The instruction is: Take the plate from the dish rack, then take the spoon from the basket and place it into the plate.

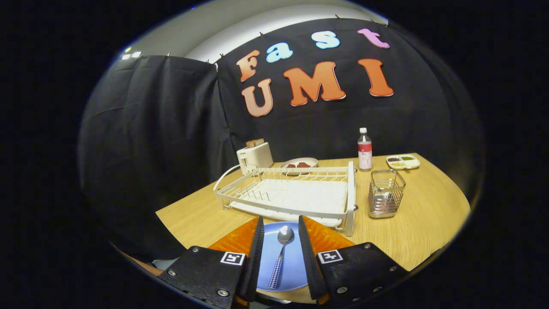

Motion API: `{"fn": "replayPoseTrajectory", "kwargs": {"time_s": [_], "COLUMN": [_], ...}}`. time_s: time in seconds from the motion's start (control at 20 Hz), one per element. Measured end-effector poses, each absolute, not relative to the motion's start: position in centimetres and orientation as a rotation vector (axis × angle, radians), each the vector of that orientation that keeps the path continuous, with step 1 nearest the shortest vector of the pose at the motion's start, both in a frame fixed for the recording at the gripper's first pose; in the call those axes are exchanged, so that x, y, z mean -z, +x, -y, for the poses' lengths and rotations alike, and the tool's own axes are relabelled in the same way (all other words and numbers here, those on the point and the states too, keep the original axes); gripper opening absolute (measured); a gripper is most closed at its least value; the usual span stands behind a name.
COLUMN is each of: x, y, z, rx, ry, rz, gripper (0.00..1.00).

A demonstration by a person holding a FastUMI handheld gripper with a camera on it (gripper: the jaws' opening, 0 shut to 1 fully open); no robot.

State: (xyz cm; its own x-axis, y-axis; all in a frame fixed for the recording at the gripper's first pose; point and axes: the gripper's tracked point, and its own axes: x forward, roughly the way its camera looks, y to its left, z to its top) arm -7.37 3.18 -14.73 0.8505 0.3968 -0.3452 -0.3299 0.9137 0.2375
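A blue plate [291, 262] lies on the wooden table between my gripper's two fingers, just in front of the dish rack. On it rests a spoon [281, 253] with a metal bowl and a blue-and-white checked handle, its bowl pointing toward the rack. My gripper [279, 225] hovers above the plate, open, its fingers spread to either side of the spoon and touching nothing. The white wire dish rack [291, 193] stands just beyond the fingers. Right of the rack sits the metal wire basket [386, 193].
At the back of the table [429, 214] stand a white toaster [254, 156], a small plate with brown food [299, 163], a bottle with a red label [365, 150] and a white divided dish [403, 161]. The table's edge runs near on the left.
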Motion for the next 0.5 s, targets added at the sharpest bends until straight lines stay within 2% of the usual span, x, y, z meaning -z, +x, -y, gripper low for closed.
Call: {"fn": "replayPoseTrajectory", "kwargs": {"time_s": [0.1,0.25,0.5], "x": [12.4,9.1,4.7], "y": [-6.3,-4.7,-4.4], "z": [-2.3,0.1,1.0], "rx": [-0.338,-0.222,-0.153], "ry": [0.149,0.087,0.054], "rz": [-0.324,-0.201,-0.084], "gripper": [0.56,0.78,0.87]}}
